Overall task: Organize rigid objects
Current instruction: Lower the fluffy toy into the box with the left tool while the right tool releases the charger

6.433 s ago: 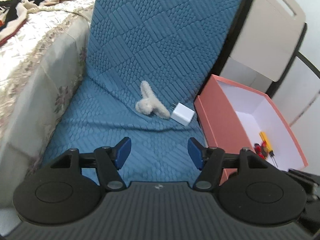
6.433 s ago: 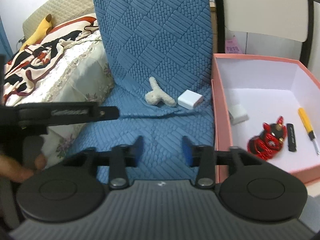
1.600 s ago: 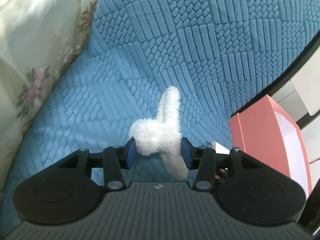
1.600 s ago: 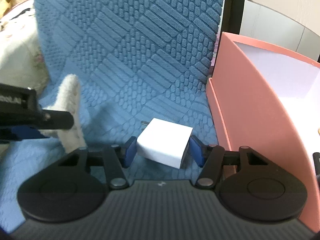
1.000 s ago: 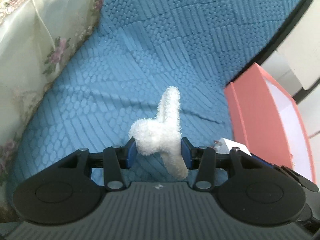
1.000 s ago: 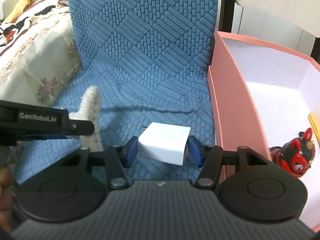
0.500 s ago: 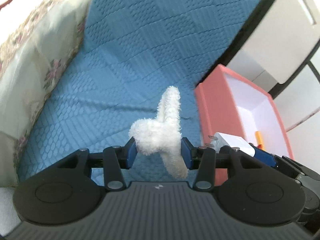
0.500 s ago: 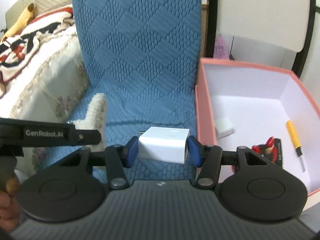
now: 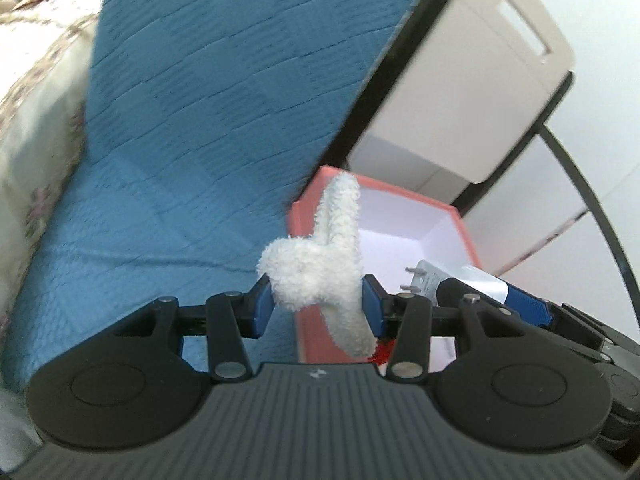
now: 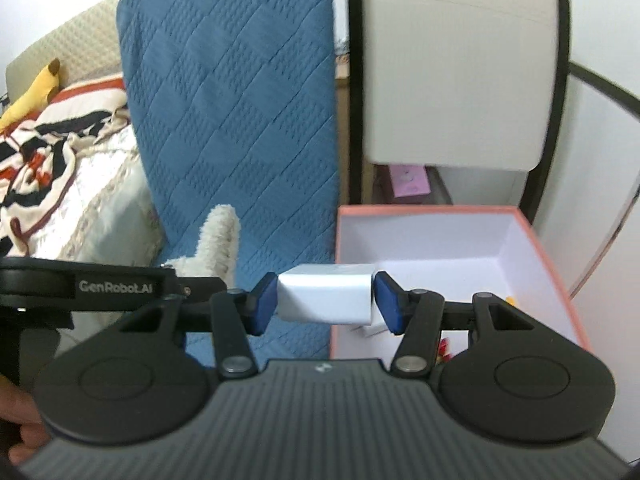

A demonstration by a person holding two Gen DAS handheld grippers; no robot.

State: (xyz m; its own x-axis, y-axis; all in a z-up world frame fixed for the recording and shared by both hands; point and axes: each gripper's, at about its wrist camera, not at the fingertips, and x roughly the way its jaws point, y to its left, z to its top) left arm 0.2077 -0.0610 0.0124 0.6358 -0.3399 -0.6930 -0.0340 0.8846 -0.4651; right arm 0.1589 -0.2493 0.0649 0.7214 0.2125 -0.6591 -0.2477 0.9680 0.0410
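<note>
The left gripper point(image 9: 318, 306) was clamped on a fluffy white hair clip point(image 9: 320, 268), a fuzzy lump with one long prong sticking up and another hanging below the blue pads. The right gripper point(image 10: 326, 298) was closed on a smooth white charger point(image 10: 326, 298), a boxy plug whose metal prongs showed in the left view. Both hung in the air above the near edge of a pink box point(image 10: 552, 268) with a white inside, beside a blue quilted cushion point(image 10: 240, 112).

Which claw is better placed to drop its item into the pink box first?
Right, probably. The right claw, shut on the white charger, sits at the pink box with the open interior just ahead. The left claw, gripping the fuzzy white clip, looks lined up with the box's near-left wall.
</note>
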